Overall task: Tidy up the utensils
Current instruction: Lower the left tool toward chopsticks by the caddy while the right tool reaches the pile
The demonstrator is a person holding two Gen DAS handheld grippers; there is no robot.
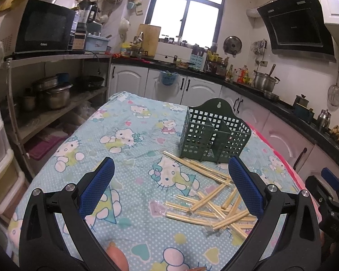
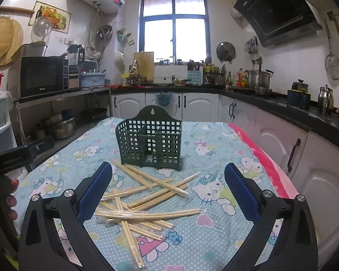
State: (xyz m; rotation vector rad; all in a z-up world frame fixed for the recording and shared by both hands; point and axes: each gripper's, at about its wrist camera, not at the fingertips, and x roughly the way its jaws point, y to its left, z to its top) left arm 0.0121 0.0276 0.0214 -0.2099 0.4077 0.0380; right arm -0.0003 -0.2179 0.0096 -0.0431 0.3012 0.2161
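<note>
A kitchen table (image 2: 214,244) covered in a light blue Hello Kitty cloth (image 1: 128,135) holds the task's things. A dark green plastic utensil holder (image 2: 149,139), latticed with square holes and split into compartments, stands upright near the middle of the table; every compartment that can be seen into looks empty. Its tall back panel has a keyhole slot, so it is likely made to hang on a wall, but here it rests on its base with its open top facing up, ready to receive utensils. Just in front of it lies a loose, crisscrossed pile of pale bamboo chopsticks (image 2: 147,198), several sealed in clear wrappers; the nearest ones almost touch the holder's base. Judging by this, sorting has not begun. The left gripper (image 1: 171,180) hovers above the table with its blue-padded jaws spread wide and nothing between them, the pile lying toward its right finger. The right gripper (image 2: 168,187) also hangs wide apart and empty, aimed straight at the pile, which suggests it is better placed to pick first. A black microwave (image 2: 43,76) on a side shelf carries a small brand name, too blurred to read with certainty.
</note>
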